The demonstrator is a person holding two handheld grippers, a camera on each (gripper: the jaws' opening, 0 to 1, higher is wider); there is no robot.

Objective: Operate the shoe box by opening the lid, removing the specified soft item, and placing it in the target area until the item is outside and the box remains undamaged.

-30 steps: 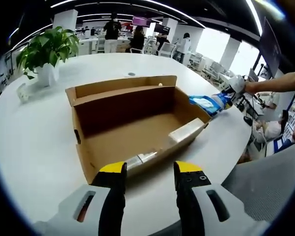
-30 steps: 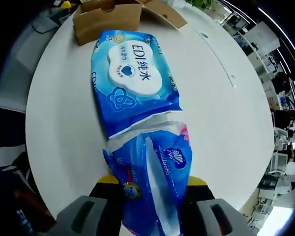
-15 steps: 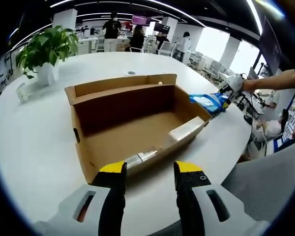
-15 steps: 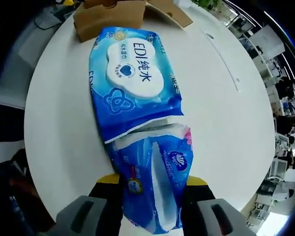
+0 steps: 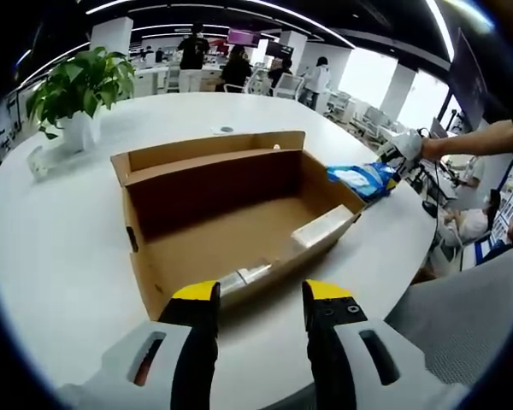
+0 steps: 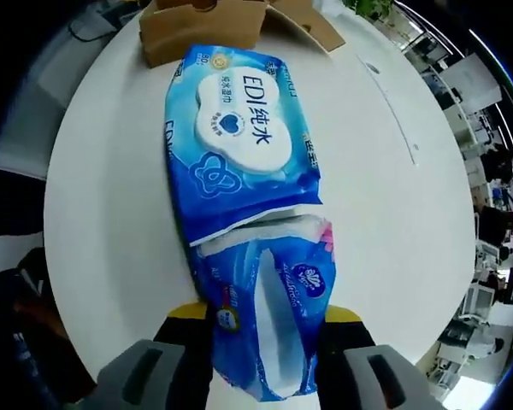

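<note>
Here, at the bottom of the left gripper view, the left gripper [image 5: 261,299] with its yellow-tipped black jaws stands parted and holds nothing, just short of the near wall of the open brown cardboard shoe box [image 5: 227,213], which fills the middle of the frame on the round white table [image 5: 60,256]. At the frame's right, past the box's far corner, the blue plastic pack of wet wipes [image 5: 359,178] lies outside the box with the right gripper [image 5: 399,154] at its end, a person's arm behind it. A green potted plant [image 5: 77,90] sits at upper left.

In the right gripper view the right gripper [image 6: 265,329] at the bottom edge is closed on a smaller blue soft tissue pack [image 6: 269,320], which sits between its jaws and reaches up to the wet-wipe pack [image 6: 239,141] in the frame's middle; whether the two packs are joined I cannot tell. The box's corner shows at the top.

The step seems to be setting the soft goods down on the table. To do it well, lower until the packs rest flat, well away from the table edge, then part the jaws gently so nothing drags toward the box.

The white flap label reads "EDI" followed by Chinese characters; the smaller print is too fine to read.
</note>
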